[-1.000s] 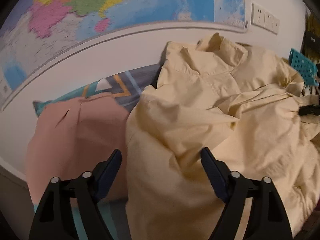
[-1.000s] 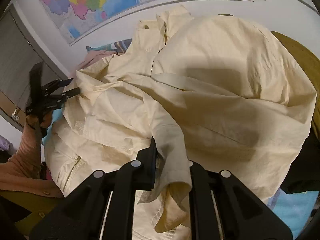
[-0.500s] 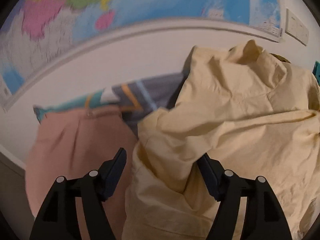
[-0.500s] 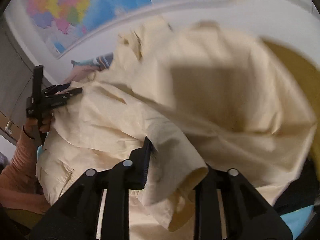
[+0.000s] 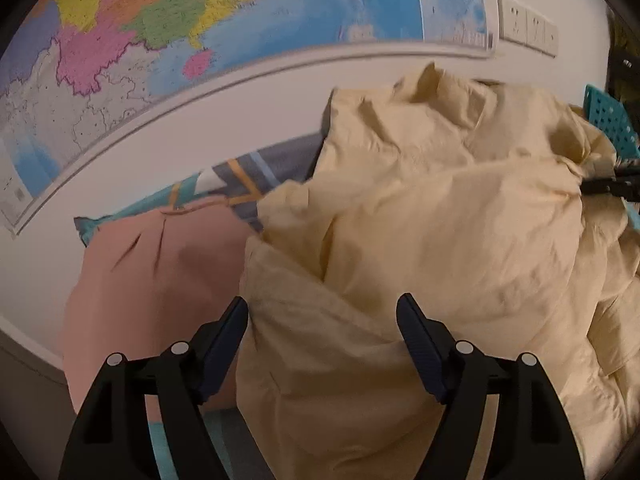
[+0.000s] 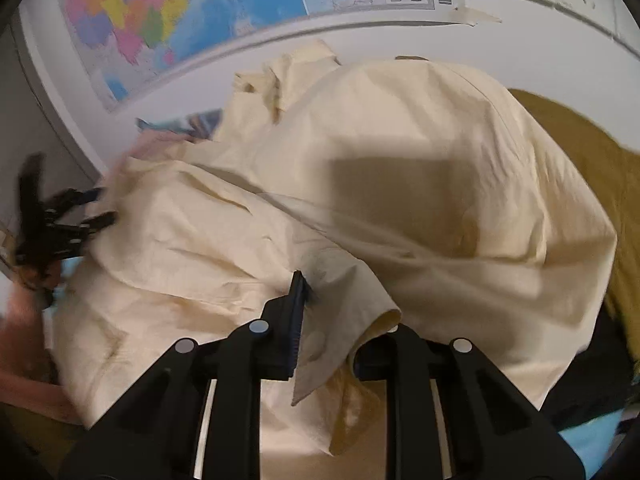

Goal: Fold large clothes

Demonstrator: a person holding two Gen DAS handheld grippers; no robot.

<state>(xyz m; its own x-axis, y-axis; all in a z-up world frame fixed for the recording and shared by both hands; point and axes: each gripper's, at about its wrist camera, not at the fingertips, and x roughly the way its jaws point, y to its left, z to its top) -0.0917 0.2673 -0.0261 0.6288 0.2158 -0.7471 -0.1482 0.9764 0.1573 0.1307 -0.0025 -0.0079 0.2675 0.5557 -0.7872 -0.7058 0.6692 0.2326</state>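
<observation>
A large pale yellow shirt (image 5: 440, 216) lies crumpled in a heap and fills both views; it also shows in the right wrist view (image 6: 400, 184). My left gripper (image 5: 322, 320) is open, its jaws astride a raised fold at the shirt's left edge. My right gripper (image 6: 340, 312) is shut on a cuff-like end of the shirt, which drapes over and hides its right finger. The left gripper also shows in the right wrist view (image 6: 92, 212) at the shirt's far left edge. The right gripper's tip shows in the left wrist view (image 5: 600, 188) at the right.
A pink garment (image 5: 160, 272) lies left of the shirt over a patterned cushion (image 5: 240, 180). A wall with a map (image 5: 200, 20) stands close behind. An olive cloth (image 6: 580, 152) lies to the right, a teal perforated basket (image 5: 608, 120) at the far right.
My left gripper has closed in on the shirt's left fold, still open. My right gripper has lifted and pulled the held cuff, shifting the cloth.
</observation>
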